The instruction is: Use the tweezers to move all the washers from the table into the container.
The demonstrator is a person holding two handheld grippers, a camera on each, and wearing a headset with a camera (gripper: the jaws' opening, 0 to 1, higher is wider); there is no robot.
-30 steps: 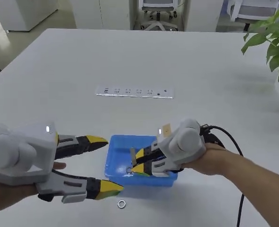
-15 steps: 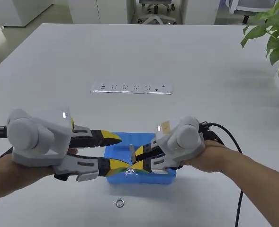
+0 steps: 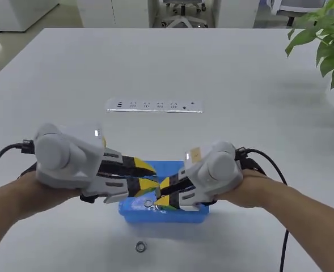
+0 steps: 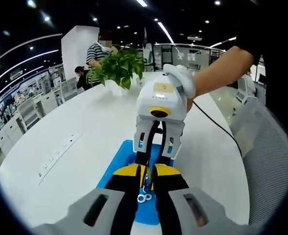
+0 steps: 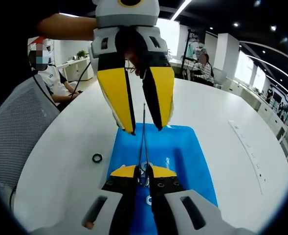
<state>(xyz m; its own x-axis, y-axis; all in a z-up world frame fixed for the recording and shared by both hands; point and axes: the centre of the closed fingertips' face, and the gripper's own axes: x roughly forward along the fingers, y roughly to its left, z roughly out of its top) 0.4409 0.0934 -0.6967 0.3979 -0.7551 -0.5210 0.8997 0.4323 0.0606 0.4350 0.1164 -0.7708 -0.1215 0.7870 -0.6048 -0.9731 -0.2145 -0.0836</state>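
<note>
1. One washer (image 3: 140, 246) lies on the table (image 3: 212, 73), lower centre, below the blue container (image 3: 162, 215).
2. Your right gripper (image 5: 143, 172) clamps the tweezers (image 5: 143, 142); left gripper (image 4: 146, 172) narrowly parted.
3. A skewed pinch could flick the washer away.

White table (image 3: 212, 68), wide, matte. White power strip (image 3: 154, 106) lying flat on it. Green leafy plant (image 3: 325, 39) at the far right edge. Office chair (image 3: 184, 8) beyond the far side. Grey mesh chair (image 5: 16, 127) alongside. Dark ceiling, strip lights (image 4: 143, 3). White column (image 4: 77, 49).
</note>
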